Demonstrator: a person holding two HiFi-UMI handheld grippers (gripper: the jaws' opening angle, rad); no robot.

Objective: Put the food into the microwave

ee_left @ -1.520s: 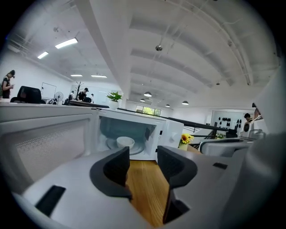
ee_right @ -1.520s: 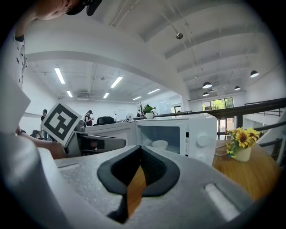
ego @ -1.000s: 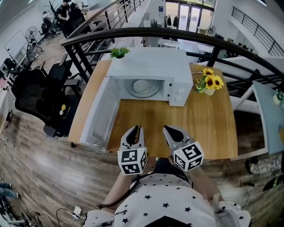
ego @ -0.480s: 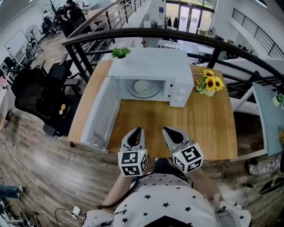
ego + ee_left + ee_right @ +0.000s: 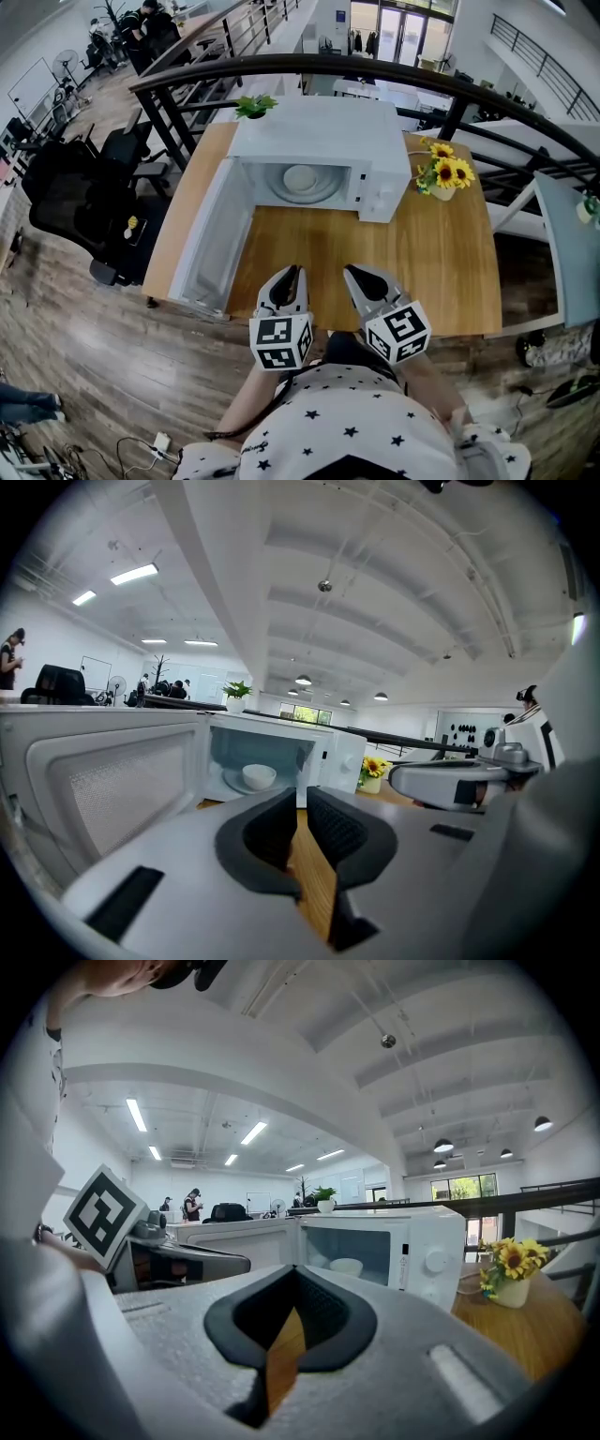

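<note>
White bowl [image 5: 302, 178] sits inside the microwave [image 5: 319, 131] at far centre; left gripper [image 5: 289, 274] and right gripper [image 5: 352, 275], jaws closed and empty, hover at the near table [image 5: 422, 272] edge; hazard: closed jaws may skid off the open door [image 5: 211, 244] at left when pushing it.

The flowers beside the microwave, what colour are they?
Yellow petals with dark centres; the sunflowers show best in the head view, right of the microwave.

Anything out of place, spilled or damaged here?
Nothing stands out. The microwave sits square on the table, its door swung wide open and a white bowl upright inside. The sunflower vase stands upright beside it, and no spill shows. The left gripper and right gripper are shut and empty.
</note>
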